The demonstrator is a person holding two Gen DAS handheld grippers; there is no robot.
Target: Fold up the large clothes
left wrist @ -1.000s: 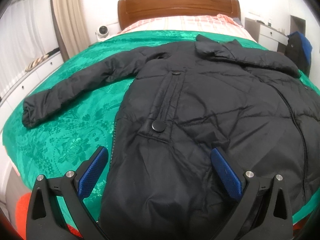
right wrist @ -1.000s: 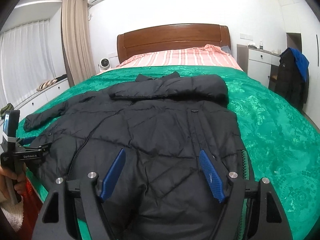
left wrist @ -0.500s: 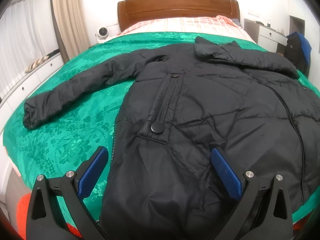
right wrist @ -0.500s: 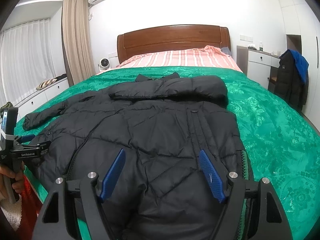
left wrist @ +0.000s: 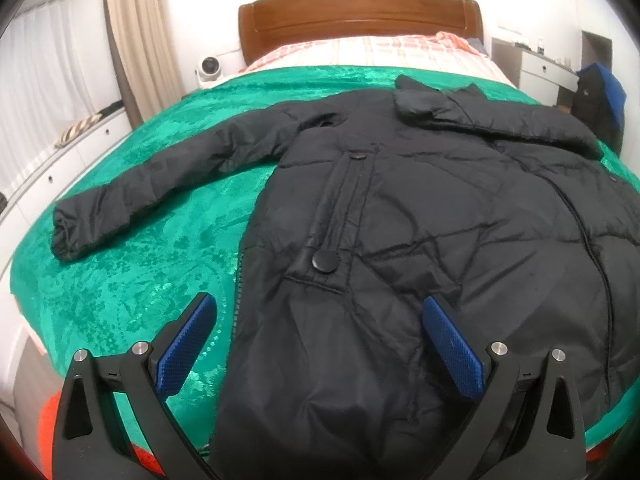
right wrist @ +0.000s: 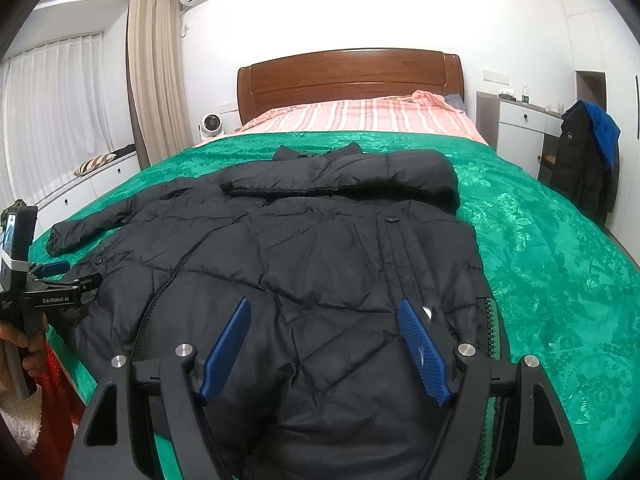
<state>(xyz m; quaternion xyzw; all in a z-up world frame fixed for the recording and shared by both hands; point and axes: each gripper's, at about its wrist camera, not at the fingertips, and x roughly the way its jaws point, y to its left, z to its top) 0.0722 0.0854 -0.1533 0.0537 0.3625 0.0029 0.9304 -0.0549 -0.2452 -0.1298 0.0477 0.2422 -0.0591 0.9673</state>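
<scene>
A black quilted puffer coat [right wrist: 320, 248] lies front-up on the green patterned bedspread [right wrist: 552, 264] of a bed with a brown wooden headboard [right wrist: 348, 76]. One sleeve [left wrist: 160, 184] stretches out toward the bedspread's left edge; the other sleeve [right wrist: 340, 178] is folded across the chest. The coat's hem reaches the near edge of the bed. The left tongs [left wrist: 316, 316] and the right tongs [right wrist: 324, 320] both hover wide open over the hem, gripping nothing. The left tool's body reads "GenRobot.AI". Bare bedspread lies open on both sides.
</scene>
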